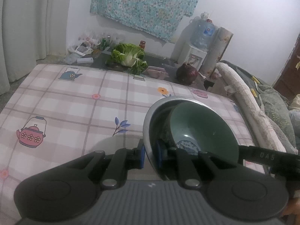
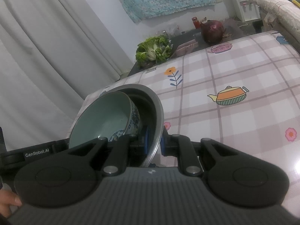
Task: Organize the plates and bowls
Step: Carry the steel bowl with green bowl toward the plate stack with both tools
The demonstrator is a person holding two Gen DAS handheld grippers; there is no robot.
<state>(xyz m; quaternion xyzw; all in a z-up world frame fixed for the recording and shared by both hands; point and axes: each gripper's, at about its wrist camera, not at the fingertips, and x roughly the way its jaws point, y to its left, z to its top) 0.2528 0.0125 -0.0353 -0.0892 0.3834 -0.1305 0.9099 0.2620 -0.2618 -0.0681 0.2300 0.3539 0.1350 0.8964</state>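
A steel bowl [image 1: 148, 116] hangs tilted above the checked tablecloth [image 1: 75, 103], and a green ceramic bowl [image 1: 202, 123] with a blue pattern leans inside it. My left gripper [image 1: 150, 150] is shut on the steel bowl's near left rim, one blue pad inside and one outside. In the right wrist view my right gripper [image 2: 154, 142] is shut on the opposite rim of the same steel bowl [image 2: 159, 108], and the green bowl [image 2: 101, 118] rests against the steel wall. Each view shows the other gripper's black body beyond the bowls.
A dark low table behind holds a leafy cabbage [image 1: 129, 56], a red cabbage [image 1: 187, 74], a red jar and bags. A water dispenser [image 1: 195, 54] stands at the wall. A rolled mat [image 1: 247, 101] lines the right edge, and a curtain [image 2: 46, 56] hangs on the left.
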